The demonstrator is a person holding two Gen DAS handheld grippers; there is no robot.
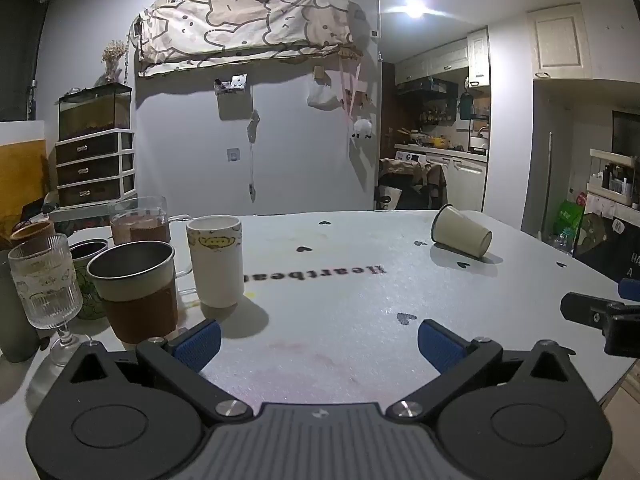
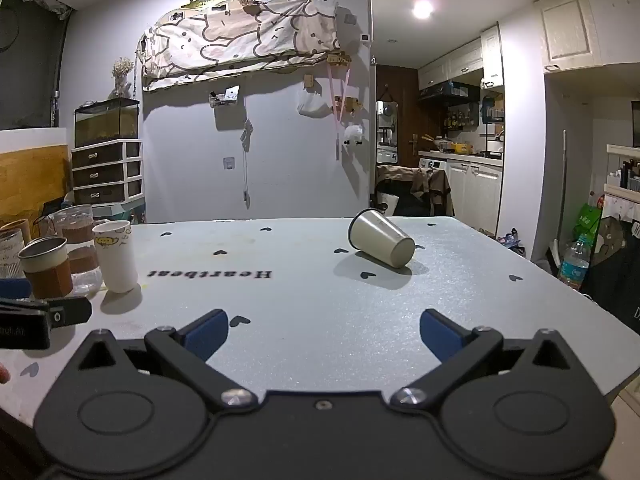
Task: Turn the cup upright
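A cream cup (image 2: 382,243) lies on its side on the grey table (image 2: 320,304), its rim pointing back left and its base front right. It also shows far right in the left wrist view (image 1: 461,231). My right gripper (image 2: 324,336) is open and empty, low over the table, well in front of the cup. My left gripper (image 1: 318,342) is open and empty near the front edge, far to the left of the cup. The right gripper's finger shows at the right edge of the left wrist view (image 1: 592,314).
Several upright cups stand at the table's left: a white cartoon cup (image 1: 216,260), a brown-sleeved metal cup (image 1: 134,290), a ribbed stem glass (image 1: 46,284), and a glass mug (image 1: 140,222). The table edge runs down the right side (image 2: 600,308).
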